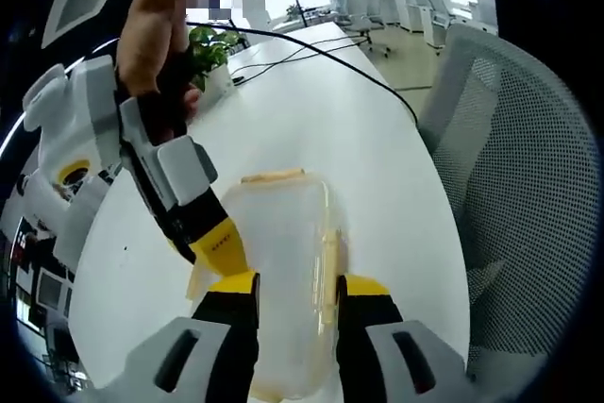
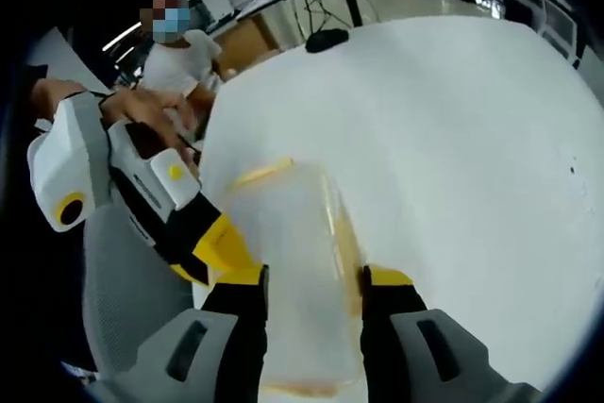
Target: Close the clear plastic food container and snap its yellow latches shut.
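Both grippers are straddling the clear container (image 1: 283, 271) on the white tabletop (image 1: 359, 129), left gripper (image 1: 294, 294) and right gripper (image 2: 311, 285) jaws spread across its width, long axis running straight ahead between them.

White table (image 1: 359, 129) carrying clear plastic container (image 1: 283, 261) with yellow latches, black cable (image 1: 321, 49), potted plant (image 1: 212, 49) at far edge, dark mouse-like object (image 2: 327, 40).
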`<state>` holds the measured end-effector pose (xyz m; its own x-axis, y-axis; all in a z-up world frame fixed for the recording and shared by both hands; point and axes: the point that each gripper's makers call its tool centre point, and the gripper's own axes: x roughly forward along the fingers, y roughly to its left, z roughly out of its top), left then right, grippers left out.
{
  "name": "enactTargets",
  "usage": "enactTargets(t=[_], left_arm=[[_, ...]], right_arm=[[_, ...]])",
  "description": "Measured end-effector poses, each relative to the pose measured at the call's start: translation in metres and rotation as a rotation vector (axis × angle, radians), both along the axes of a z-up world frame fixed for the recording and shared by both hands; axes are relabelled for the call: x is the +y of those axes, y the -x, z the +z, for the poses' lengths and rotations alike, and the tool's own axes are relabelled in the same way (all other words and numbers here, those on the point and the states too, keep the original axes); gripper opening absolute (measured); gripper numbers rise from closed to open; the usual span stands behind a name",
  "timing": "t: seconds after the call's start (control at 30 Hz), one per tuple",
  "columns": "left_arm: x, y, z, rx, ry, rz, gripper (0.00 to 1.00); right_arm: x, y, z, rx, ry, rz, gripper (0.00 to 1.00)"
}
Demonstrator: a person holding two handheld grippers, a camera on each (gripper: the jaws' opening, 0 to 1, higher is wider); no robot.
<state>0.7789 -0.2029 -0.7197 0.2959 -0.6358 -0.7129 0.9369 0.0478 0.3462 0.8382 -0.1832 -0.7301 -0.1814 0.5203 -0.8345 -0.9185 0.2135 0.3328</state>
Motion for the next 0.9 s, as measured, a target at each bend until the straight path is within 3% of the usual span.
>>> enactTargets(t=[0.53, 0.9], left_arm=[[-0.0006, -0.0007, -0.0012, -0.016, -0.002, -0.010, 0.25], [-0.0020, 0.0003, 0.0018, -0.006, 0.028, -0.012, 0.27]], right_arm=[[-0.0011, -0.0012, 0.0001, 0.032, 0.016, 0.032, 0.32], [-0.0013, -0.0007, 0.0056, -0.028, -0.023, 0.029, 0.35]])
